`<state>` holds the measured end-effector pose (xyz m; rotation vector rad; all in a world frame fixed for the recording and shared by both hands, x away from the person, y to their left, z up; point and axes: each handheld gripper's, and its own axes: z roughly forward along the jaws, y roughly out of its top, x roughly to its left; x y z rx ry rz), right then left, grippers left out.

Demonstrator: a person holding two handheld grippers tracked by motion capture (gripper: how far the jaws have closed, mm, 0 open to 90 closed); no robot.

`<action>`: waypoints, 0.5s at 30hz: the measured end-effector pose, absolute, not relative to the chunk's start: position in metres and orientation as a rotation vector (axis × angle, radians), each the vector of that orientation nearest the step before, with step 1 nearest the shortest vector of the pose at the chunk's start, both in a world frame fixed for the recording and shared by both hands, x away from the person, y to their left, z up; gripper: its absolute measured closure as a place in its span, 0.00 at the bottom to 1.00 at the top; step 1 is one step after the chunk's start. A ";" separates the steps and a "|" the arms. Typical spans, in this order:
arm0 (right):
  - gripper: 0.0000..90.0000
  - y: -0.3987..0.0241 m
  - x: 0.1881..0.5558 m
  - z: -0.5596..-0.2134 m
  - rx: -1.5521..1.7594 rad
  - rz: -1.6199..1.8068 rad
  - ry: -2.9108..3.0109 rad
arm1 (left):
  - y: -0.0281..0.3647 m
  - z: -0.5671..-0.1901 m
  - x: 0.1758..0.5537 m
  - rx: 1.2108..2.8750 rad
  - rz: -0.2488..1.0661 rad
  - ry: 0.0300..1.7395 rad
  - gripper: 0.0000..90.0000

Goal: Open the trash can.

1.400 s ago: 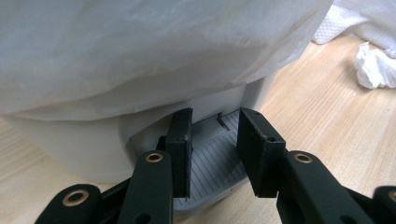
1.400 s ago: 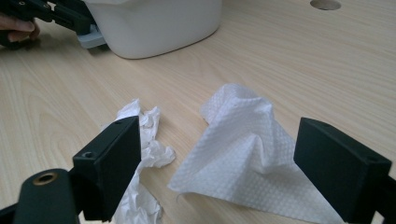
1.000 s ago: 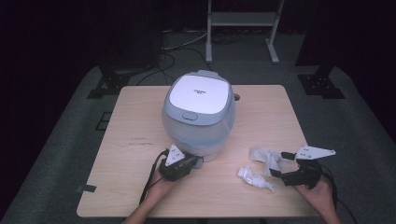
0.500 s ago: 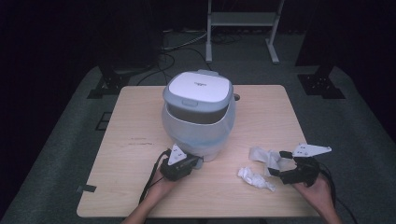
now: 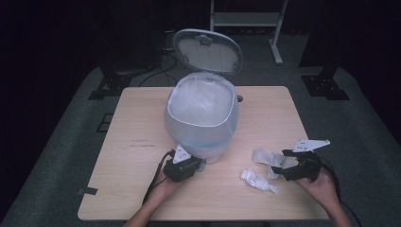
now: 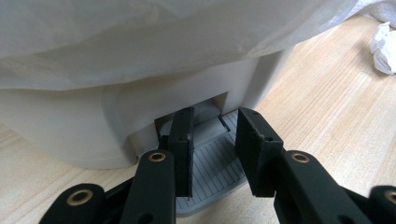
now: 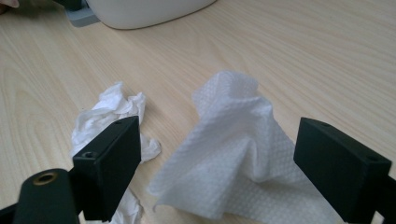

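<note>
Plastic film, thin and cloudy, lined my rounded pale bin (image 5: pixel 201 120), which stood at the middle of the smooth, pale wood-grain table (image 5: pixel 118 142). Its oval lid (image 5: pixel 208 49) stood tipped up at twelve o'clock from the open mouth. At six o'clock from the bin's base lay the ribbed grey pedal (image 6: pixel 212 172), a flat plastic tongue poking out of a square slot. My left tongs (image 5: pixel 194 165) sat right on it, the two black blocky pads drawn as near together as they went, resting on the ribs with a narrow gap between them and nothing gripped in it.

At about four o'clock from the bin, well apart from it, lay two pieces of paper. One was a dimpled white paper towel (image 7: pixel 238 154), soft and folded into a peak, sitting between the spread pads of my right tongs (image 5: pixel 283 165), which stood wide apart and did not press it. Just beside it, at eight o'clock from the tongs, was a tightly crumpled white tissue (image 5: pixel 257 181), smoother and more wrinkled.
</note>
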<state>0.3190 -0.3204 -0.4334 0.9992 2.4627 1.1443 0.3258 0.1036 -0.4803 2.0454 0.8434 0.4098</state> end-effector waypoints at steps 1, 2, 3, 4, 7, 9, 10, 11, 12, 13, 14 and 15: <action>0.15 -0.320 0.319 -0.433 0.999 1.144 2.463 | 0.104 -0.480 0.326 2.045 0.410 0.843 0.75; 0.15 -0.320 0.323 -0.433 1.004 1.131 2.475 | 0.104 -0.480 0.326 2.046 0.410 0.843 0.75; 0.15 -0.320 0.323 -0.433 1.004 1.131 2.475 | 0.104 -0.480 0.326 2.046 0.411 0.843 0.75; 0.17 -0.320 0.326 -0.434 1.005 1.128 2.492 | 0.104 -0.480 0.326 2.047 0.411 0.842 0.75; 0.17 -0.318 0.329 -0.436 1.005 1.116 2.505 | 0.104 -0.480 0.326 2.046 0.411 0.842 0.75; 0.17 -0.317 0.332 -0.437 1.007 1.106 2.515 | 0.104 -0.480 0.326 2.046 0.411 0.841 0.75; 0.20 -0.316 0.333 -0.438 1.005 1.102 2.519 | 0.103 -0.480 0.326 2.046 0.411 0.843 0.75; 0.25 -0.315 0.334 -0.439 0.997 1.091 2.533 | 0.104 -0.480 0.326 2.046 0.412 0.843 0.75; 0.26 -0.314 0.336 -0.441 1.004 1.076 2.533 | 0.103 -0.480 0.326 2.046 0.412 0.844 0.75; 0.31 -0.314 0.337 -0.442 1.010 1.069 2.540 | 0.103 -0.480 0.326 2.046 0.412 0.844 0.75; 0.39 -0.314 0.338 -0.444 1.003 1.073 2.552 | 0.103 -0.480 0.326 2.046 0.412 0.844 0.75; 0.39 -0.314 0.338 -0.444 1.003 1.073 2.552 | 0.103 -0.480 0.326 2.046 0.412 0.844 0.75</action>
